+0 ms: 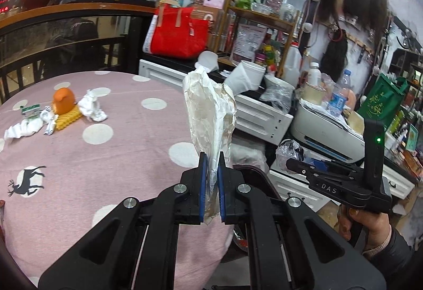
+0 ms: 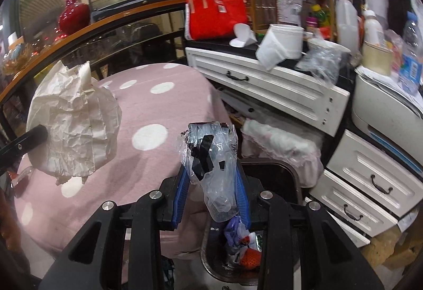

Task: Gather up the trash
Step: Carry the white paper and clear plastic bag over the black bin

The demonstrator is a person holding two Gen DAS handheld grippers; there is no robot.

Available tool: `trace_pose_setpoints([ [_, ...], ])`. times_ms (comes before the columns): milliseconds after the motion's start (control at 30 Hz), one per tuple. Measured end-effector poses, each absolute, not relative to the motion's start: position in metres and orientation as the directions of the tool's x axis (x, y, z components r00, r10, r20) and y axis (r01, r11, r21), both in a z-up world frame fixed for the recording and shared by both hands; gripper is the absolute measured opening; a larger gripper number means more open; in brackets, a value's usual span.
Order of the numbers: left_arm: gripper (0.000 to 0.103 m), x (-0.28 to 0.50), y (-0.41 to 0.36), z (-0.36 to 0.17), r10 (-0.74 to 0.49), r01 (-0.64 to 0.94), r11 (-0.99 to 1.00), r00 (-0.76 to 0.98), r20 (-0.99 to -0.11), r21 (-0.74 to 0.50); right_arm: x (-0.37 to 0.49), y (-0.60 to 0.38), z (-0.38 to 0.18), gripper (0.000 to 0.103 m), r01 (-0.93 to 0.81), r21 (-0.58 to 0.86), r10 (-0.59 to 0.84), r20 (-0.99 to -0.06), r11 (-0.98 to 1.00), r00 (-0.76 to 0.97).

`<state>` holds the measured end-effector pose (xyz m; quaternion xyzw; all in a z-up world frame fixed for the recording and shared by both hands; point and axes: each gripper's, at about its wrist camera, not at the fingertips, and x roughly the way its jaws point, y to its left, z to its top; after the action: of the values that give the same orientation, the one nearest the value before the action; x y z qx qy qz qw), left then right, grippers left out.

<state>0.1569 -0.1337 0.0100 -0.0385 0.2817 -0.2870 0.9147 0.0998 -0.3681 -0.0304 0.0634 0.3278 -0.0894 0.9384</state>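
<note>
Tablecloth (image 1: 79, 157) behind; jaws pinch paper (image 1: 211, 110), seemingly plastic (image 2: 214, 157).

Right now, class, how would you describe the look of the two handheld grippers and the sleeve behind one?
Both the left gripper and the right gripper are matte black, with blue ribbed pads and silver round bolts. Seen side-on, the right one bears white "DAS" lettering and a green light. The sleeve is dark over a light cuff.

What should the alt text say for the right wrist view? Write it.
The right gripper is shut on crumpled clear plastic above an open trash bin beside a pink polka-dot table. At left, the other gripper carries a crumpled paper bag.
</note>
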Motion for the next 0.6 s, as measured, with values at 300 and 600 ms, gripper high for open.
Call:
trace_pose_setpoints([
  [300, 0.008, 0.154, -0.171, 0.007, -0.607, 0.58, 0.781, 0.615, -0.503, -0.233, 0.079, -0.403, -0.053, 0.033, 0.318, 0.072, -0.192, -0.667, 0.945, 0.72],
  [600, 0.008, 0.152, -0.202, -0.001, -0.642, 0.636, 0.738, 0.555, -0.53, -0.227, 0.09, -0.433, -0.102, 0.033, 0.396, 0.115, -0.178, -0.757, 0.911, 0.629],
])
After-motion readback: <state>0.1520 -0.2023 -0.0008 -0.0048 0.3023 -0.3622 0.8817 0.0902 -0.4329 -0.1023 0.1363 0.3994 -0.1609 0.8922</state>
